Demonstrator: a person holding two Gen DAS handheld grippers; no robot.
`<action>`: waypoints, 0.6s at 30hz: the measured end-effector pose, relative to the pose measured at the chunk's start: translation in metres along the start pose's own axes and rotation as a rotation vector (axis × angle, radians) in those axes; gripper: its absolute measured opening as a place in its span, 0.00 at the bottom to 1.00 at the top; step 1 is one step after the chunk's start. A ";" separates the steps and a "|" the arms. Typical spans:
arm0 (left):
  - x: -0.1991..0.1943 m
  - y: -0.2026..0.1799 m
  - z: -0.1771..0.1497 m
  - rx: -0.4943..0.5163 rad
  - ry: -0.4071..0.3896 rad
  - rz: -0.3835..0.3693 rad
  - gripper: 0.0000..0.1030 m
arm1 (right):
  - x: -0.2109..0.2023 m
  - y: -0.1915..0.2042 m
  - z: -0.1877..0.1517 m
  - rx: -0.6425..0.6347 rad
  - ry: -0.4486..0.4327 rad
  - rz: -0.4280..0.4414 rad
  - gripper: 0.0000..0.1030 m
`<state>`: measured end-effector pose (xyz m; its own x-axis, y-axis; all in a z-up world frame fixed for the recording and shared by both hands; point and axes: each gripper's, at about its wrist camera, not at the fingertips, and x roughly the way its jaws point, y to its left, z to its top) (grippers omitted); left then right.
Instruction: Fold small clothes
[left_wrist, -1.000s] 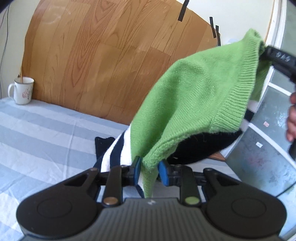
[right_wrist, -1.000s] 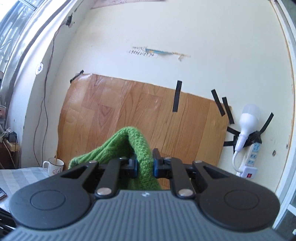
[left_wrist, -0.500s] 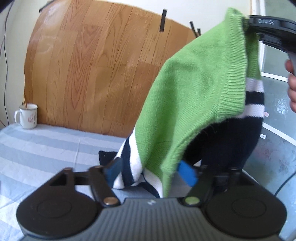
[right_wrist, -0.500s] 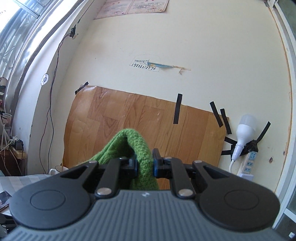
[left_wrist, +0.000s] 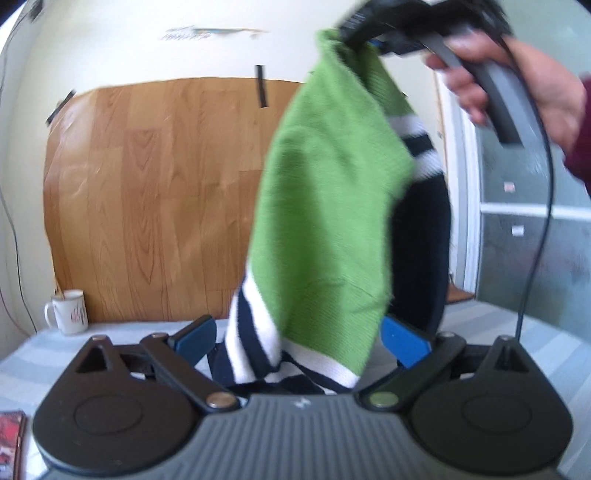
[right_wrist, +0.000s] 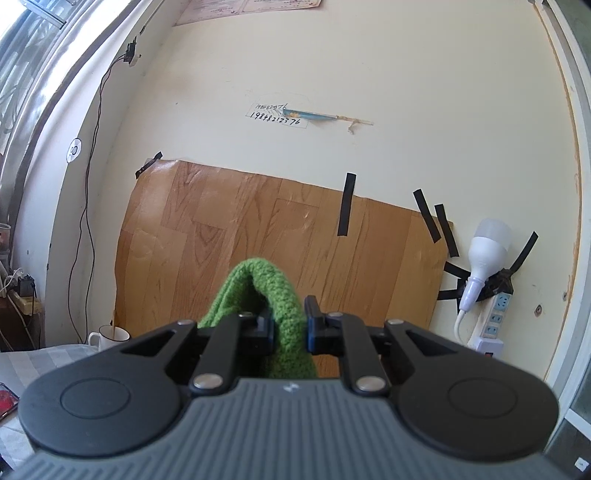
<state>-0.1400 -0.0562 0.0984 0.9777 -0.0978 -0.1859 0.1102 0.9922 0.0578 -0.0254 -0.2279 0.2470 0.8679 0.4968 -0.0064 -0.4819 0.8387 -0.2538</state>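
A small green knit sweater (left_wrist: 325, 206) with navy and white stripes hangs in the air over the striped table. Its top edge is pinched in my right gripper (left_wrist: 364, 35), held by a hand (left_wrist: 524, 85) at the upper right of the left wrist view. The right wrist view shows that gripper (right_wrist: 290, 328) shut on a fold of the green knit (right_wrist: 266, 288). My left gripper (left_wrist: 299, 341) sits low in front of the sweater's bottom hem. Its jaws are opening and stand wide. The hem dangles between the blue pads (left_wrist: 195, 338) without being pressed.
A white mug (left_wrist: 68, 312) stands at the table's far left by a wood-pattern sheet (right_wrist: 258, 236) taped to the wall. A bulb and power strip (right_wrist: 487, 254) hang at the right. A black cable (left_wrist: 535, 236) droops from the right gripper. The table cloth (left_wrist: 33, 354) is blue-and-white striped.
My left gripper's jaws opened and let go of the green hem, and the gripper rolled and shifted. The sweater now hangs only from the right gripper, which stayed shut.
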 end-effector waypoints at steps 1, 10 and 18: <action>0.003 -0.005 -0.002 0.016 -0.002 0.009 0.96 | -0.001 0.000 0.001 0.003 0.002 0.004 0.17; 0.050 -0.053 -0.010 0.161 -0.040 0.056 0.79 | -0.013 0.001 0.021 0.030 -0.009 0.061 0.17; 0.034 -0.019 -0.001 0.062 -0.029 0.069 0.06 | -0.027 -0.023 0.029 0.036 -0.034 -0.029 0.17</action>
<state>-0.1094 -0.0779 0.0903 0.9880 -0.0320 -0.1513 0.0521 0.9901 0.1306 -0.0411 -0.2536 0.2808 0.8772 0.4789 0.0333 -0.4612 0.8600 -0.2183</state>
